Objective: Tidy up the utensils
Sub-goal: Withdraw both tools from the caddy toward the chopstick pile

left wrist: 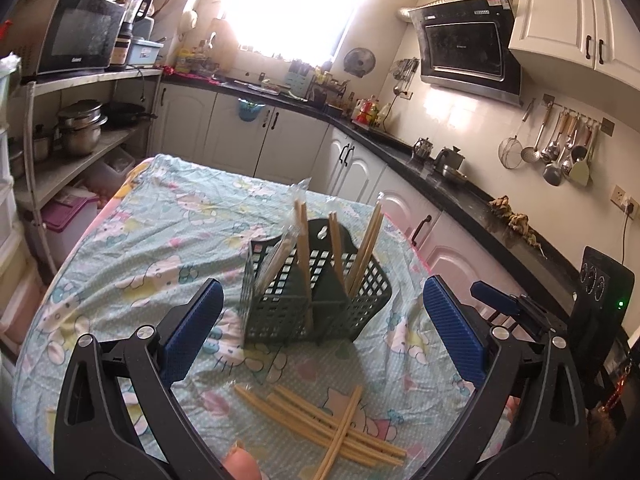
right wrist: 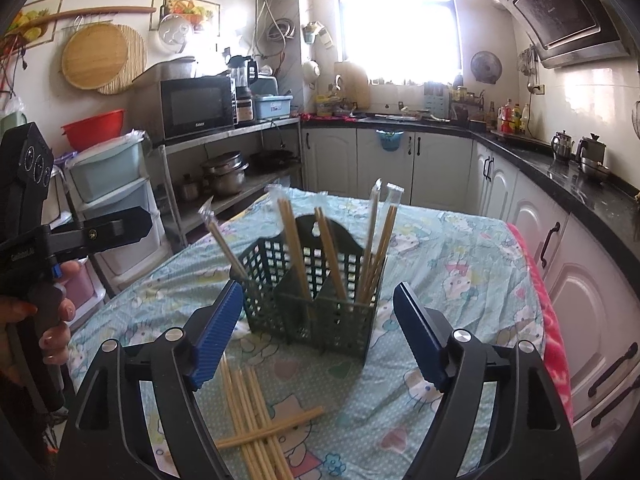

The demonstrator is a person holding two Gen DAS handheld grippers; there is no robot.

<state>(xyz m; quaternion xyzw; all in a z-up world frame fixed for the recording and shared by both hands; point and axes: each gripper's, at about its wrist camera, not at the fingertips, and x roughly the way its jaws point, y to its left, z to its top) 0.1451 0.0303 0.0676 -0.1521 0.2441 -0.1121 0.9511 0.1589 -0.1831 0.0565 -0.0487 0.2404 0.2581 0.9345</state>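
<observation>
Left tongs [left wrist: 322, 322]: blue ribbed pads set wide apart, nothing between them, held above the bench [left wrist: 132, 248], which is covered with a pale blue cartoon-print cloth. Right tongs [right wrist: 318, 334]: pads likewise wide apart and empty.

Dark green plastic lattice caddy [left wrist: 314, 300] stands upright near the middle of the bench, divided into compartments. Several pairs of pale wooden chopsticks in clear wrappers [left wrist: 302, 240] stand inside it, leaning outward in different compartments; one wrapped pair tilts over the caddy's left wall in the right wrist view.

Loose bundle of bare wooden chopsticks [left wrist: 320, 426] lies flat on the cloth, in front of the caddy and apart from it, close under both tongs. Most lie roughly parallel; one pair lies crosswise over them.

A hand [right wrist: 56, 312] grips the left tool's handle at the left edge of the right wrist view. Black-topped kitchen counter [left wrist: 452, 184] runs behind the bench.
</observation>
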